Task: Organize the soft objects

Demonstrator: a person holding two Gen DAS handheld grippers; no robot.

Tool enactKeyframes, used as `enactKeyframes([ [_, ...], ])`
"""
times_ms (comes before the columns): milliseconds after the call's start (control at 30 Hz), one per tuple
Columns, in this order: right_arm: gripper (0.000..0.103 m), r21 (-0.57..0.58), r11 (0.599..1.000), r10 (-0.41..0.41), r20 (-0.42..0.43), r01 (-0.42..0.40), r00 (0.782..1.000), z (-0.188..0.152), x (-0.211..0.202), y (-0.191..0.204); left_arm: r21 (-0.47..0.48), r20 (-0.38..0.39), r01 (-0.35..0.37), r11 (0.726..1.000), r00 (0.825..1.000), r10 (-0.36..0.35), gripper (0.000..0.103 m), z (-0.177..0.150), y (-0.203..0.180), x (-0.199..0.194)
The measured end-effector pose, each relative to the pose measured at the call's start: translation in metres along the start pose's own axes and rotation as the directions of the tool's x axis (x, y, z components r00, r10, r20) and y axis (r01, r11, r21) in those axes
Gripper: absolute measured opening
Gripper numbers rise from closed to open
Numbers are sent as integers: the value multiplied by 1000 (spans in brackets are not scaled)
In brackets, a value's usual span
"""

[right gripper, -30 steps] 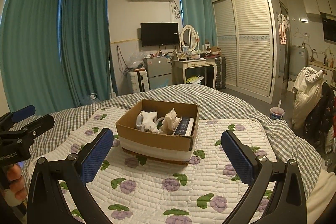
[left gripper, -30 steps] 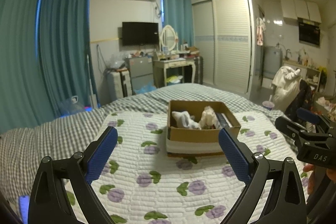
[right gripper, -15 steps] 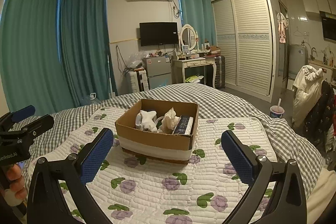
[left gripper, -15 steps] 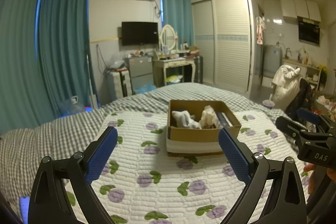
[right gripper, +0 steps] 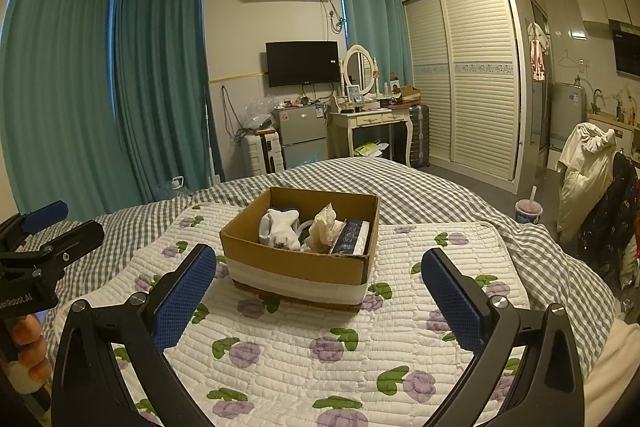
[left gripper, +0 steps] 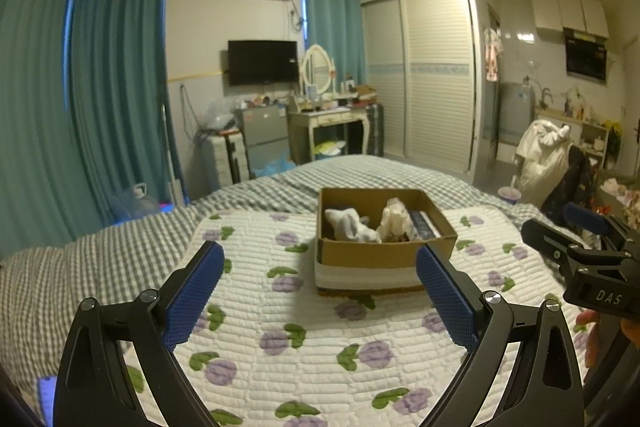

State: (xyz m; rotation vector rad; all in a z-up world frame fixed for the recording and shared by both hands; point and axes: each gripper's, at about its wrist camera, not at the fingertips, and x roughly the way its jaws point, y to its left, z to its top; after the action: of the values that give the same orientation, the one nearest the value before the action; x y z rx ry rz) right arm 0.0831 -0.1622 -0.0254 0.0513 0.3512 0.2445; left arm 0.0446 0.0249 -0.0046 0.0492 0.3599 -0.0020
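An open cardboard box (left gripper: 372, 255) (right gripper: 296, 267) sits on a white quilted mat with purple flowers (left gripper: 304, 343) (right gripper: 304, 347) on the bed. In it lie a white soft item (left gripper: 348, 225) (right gripper: 280, 227), a cream crumpled soft item (left gripper: 394, 219) (right gripper: 326, 227) and a dark flat pack (left gripper: 422, 225) (right gripper: 352, 235). My left gripper (left gripper: 320, 283) is open and empty, held above the mat short of the box. My right gripper (right gripper: 320, 283) is open and empty, also short of the box. Each gripper shows at the edge of the other's view.
A grey checked bedspread (left gripper: 104, 259) (right gripper: 440, 195) lies under the mat. Beyond the bed stand teal curtains (right gripper: 160, 87), a dressing table (right gripper: 372, 123), a wardrobe (right gripper: 472, 75) and a chair draped with clothes (right gripper: 588, 167). A cup with a straw (right gripper: 528, 213) stands right of the bed.
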Motion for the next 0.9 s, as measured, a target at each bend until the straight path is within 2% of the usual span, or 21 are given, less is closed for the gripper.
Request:
enactKeyframes([
  [433,103,6,1000,-3,0,3,1000,-1,1,1,2,18,-14,1000,1000,14,99,2,3,-1],
  [900,103,11,1000,-2,-7,2,1000,-2,4,4,-8,-3,-15,1000,1000,15,99,1,8,0],
])
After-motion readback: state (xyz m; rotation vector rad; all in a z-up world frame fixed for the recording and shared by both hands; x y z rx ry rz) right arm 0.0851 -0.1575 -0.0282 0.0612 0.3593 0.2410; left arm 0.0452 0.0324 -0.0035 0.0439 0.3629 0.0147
